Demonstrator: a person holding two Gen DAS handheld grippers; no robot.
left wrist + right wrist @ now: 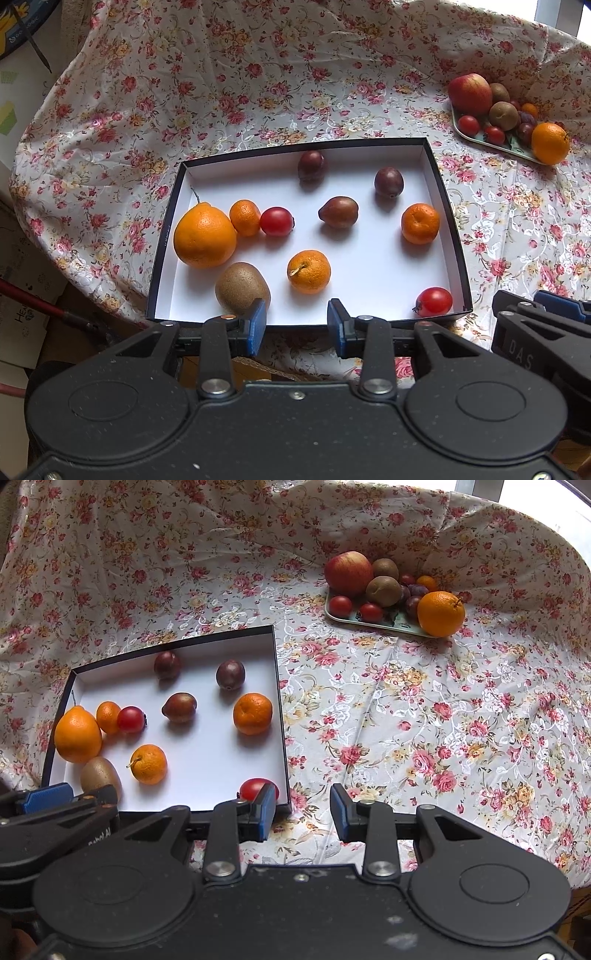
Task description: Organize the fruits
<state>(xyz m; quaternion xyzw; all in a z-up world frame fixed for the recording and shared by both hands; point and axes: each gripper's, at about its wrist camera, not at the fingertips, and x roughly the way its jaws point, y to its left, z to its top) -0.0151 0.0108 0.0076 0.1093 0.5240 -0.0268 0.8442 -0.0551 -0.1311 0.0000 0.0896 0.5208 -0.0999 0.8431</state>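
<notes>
A shallow black-rimmed box [448, 218] with a white floor lies on the flowered cloth and holds several fruits: a big orange [204, 235], mandarins, tomatoes, dark plums and a kiwi [242, 287]. My left gripper [297, 326] hovers open over the box's near edge, empty. In the right wrist view the same box [279, 716] sits at the left, and my right gripper [303, 812] stands open and empty above the cloth just right of it. A pale tray [384, 624] at the back carries an apple [348, 572], kiwis, tomatoes, plums and an orange [440, 608].
The flowered cloth [424, 720] covers the whole table and rises in folds at the back. Bare cloth lies between box and tray. Cardboard boxes [22, 280] and a red rod stand off the table's left edge.
</notes>
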